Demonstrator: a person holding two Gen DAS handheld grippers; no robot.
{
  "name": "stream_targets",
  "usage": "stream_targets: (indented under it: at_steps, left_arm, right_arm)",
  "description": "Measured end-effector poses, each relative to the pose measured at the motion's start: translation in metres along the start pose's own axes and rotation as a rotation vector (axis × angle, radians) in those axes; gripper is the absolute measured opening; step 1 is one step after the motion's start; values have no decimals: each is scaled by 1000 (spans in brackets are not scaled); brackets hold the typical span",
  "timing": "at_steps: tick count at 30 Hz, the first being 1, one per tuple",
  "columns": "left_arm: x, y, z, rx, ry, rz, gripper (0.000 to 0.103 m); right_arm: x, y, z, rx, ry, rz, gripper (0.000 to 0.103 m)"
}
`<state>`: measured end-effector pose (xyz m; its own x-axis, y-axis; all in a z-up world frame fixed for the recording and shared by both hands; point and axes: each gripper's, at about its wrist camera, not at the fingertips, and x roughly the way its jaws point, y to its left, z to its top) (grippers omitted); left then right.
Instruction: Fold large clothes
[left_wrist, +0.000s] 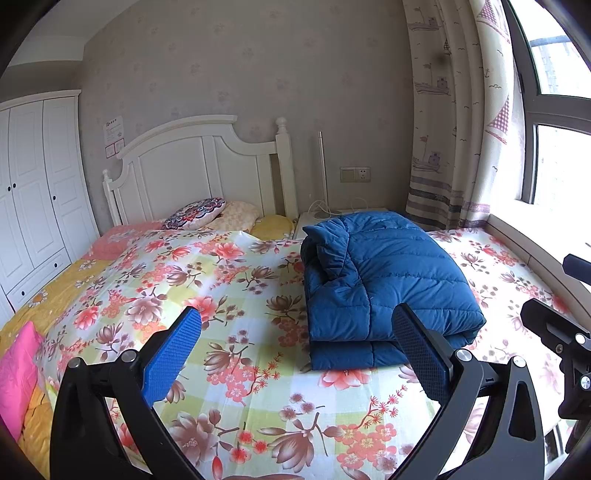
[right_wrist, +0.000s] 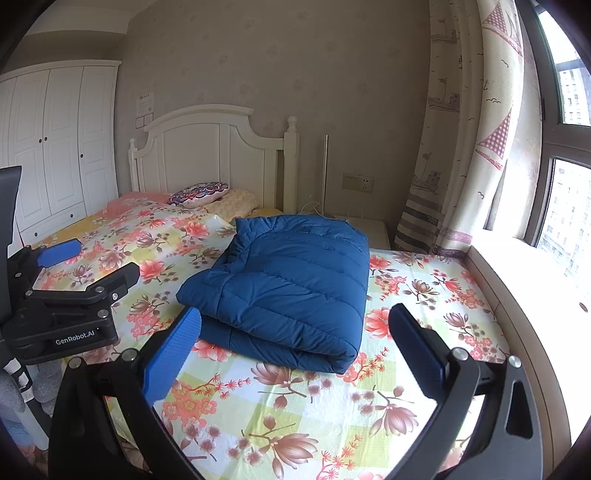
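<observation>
A blue quilted down jacket (left_wrist: 384, 284) lies folded into a thick bundle on the floral bed sheet (left_wrist: 229, 288). In the right wrist view the same jacket (right_wrist: 291, 284) sits straight ahead. My left gripper (left_wrist: 295, 328) hovers open above the sheet, short of the jacket's near edge, with nothing between its fingers. My right gripper (right_wrist: 295, 328) is also open and empty, held back from the bundle. The left gripper (right_wrist: 85, 262) shows at the left of the right wrist view, and part of the right gripper's body (left_wrist: 561, 332) shows at the right edge of the left wrist view.
Pillows (left_wrist: 195, 214) lie against the white headboard (left_wrist: 199, 166). A white wardrobe (left_wrist: 33, 192) stands at the left. A nightstand (right_wrist: 369, 229), a curtain (right_wrist: 461, 147) and a window ledge (right_wrist: 535, 280) line the right side. A pink cloth (left_wrist: 16, 373) lies at the bed's left edge.
</observation>
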<state>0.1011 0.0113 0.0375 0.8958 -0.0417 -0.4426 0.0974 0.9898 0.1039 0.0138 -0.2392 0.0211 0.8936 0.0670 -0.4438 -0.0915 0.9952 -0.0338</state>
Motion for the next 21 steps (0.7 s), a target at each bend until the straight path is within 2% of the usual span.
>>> stream_targets:
  at_steps: [21]
  left_arm:
    - [-1, 3, -1, -7, -5, 3, 99]
  right_arm:
    - [3, 2, -3, -12, 9, 8, 101]
